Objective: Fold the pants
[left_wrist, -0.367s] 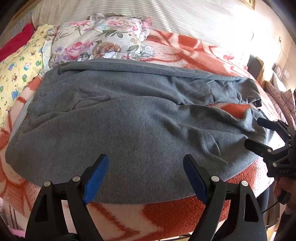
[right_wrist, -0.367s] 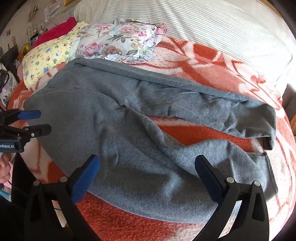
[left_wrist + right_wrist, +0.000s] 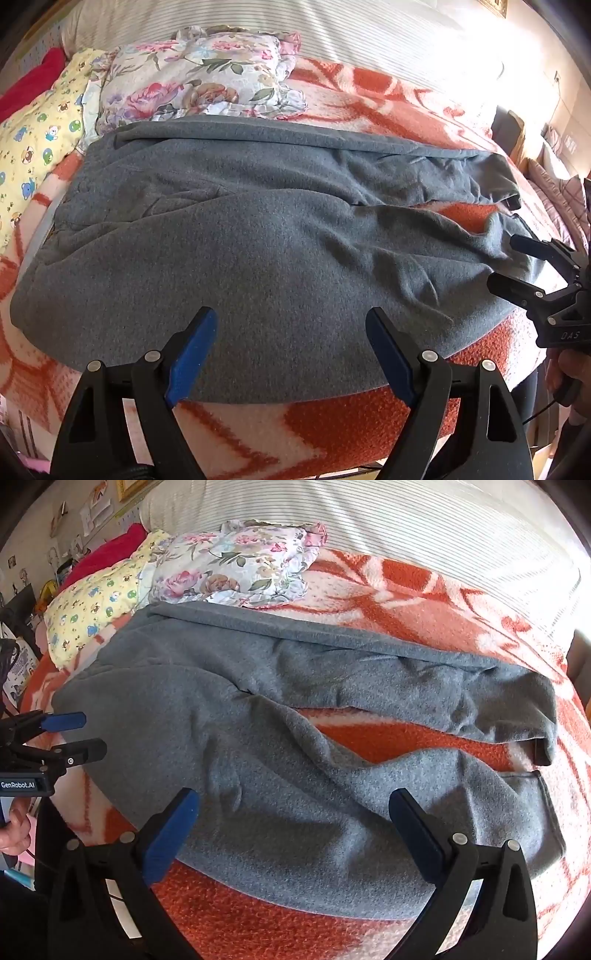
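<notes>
Grey fleece pants [image 3: 258, 229] [image 3: 295, 775] lie spread flat on an orange and white blanket [image 3: 369, 413] [image 3: 258, 923], waist to the left, two legs running right with a strip of blanket between them. My left gripper [image 3: 291, 328] hovers open over the near edge at the waist end, nothing between its blue pads. My right gripper [image 3: 295, 812] hangs open above the near leg, also empty. Each gripper shows at the edge of the other's view: the right gripper [image 3: 513, 264] and the left gripper [image 3: 88, 734].
A floral pillow [image 3: 199, 81] [image 3: 243, 565] and a yellow printed pillow [image 3: 33, 140] [image 3: 96, 605] lie beyond the waist. A striped white cover [image 3: 369, 33] runs along the far side. A hand [image 3: 14, 830] holds the left gripper's handle. The bed's front edge is just below my fingers.
</notes>
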